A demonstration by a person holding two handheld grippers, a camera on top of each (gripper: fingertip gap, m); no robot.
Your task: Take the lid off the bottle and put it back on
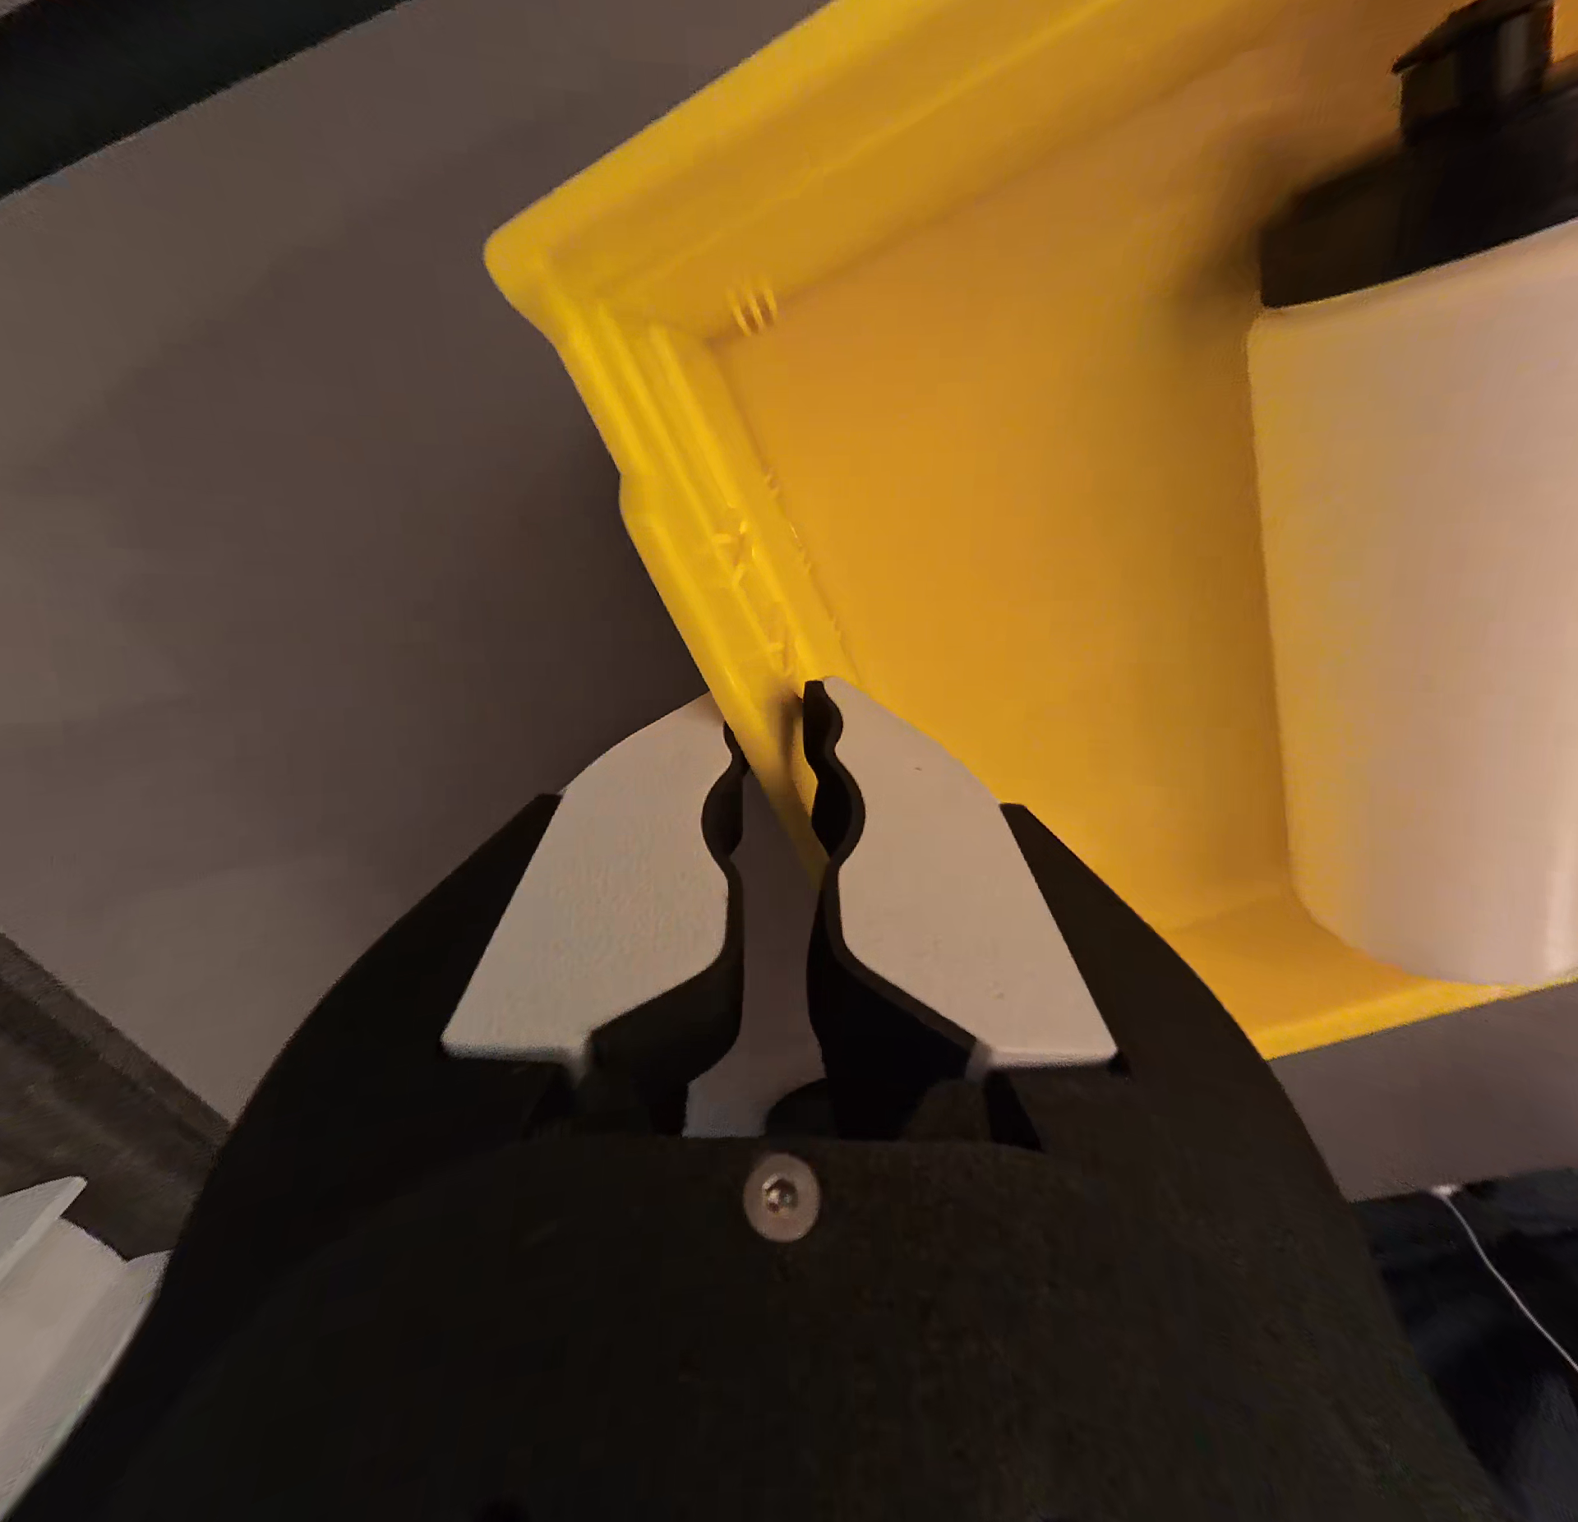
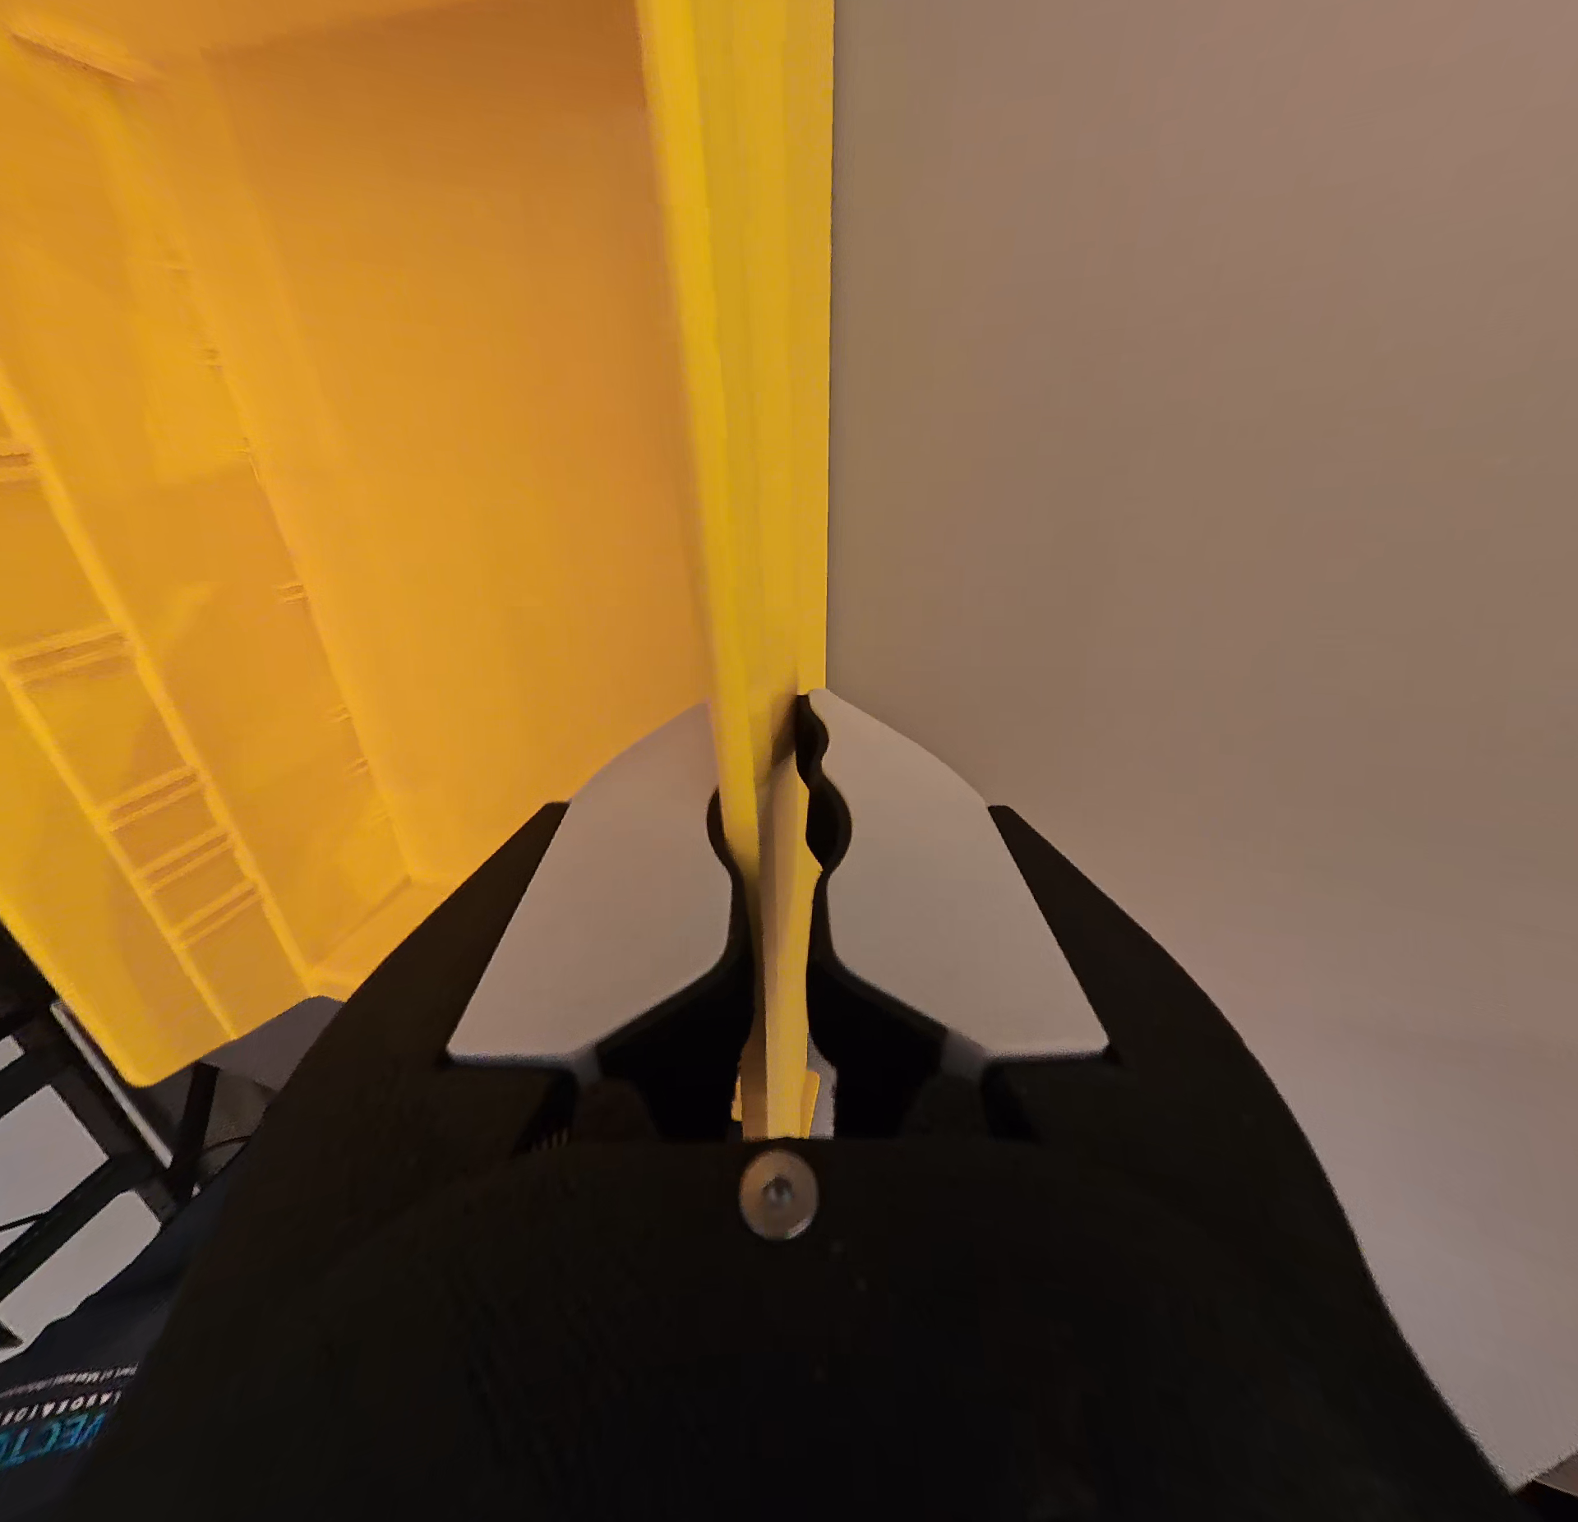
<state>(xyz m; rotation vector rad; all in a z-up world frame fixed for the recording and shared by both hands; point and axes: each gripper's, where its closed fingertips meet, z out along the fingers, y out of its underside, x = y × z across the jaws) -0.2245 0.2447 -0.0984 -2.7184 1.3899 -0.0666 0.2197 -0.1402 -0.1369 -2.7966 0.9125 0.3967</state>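
Note:
A yellow plastic bin [image 1: 982, 473] holds a white bottle [image 1: 1409, 627] with a black lid [image 1: 1452, 115] at its top; the bottle lies against the bin's inner wall at the right edge of the left wrist view. My left gripper [image 1: 773, 704] is shut on the bin's rim, one finger outside and one inside. In the right wrist view, my right gripper [image 2: 760, 704] is shut on another rim of the same yellow bin [image 2: 384, 371], whose ribbed wall fills the left half. The bottle does not show in the right wrist view.
A grey table surface [image 1: 256, 499] lies under and left of the bin, and it also shows in the right wrist view [image 2: 1195, 456]. A dark edge [image 1: 213, 47] runs along the table's far side. A black frame [image 2: 77, 1122] and dark cloth sit at the lower left.

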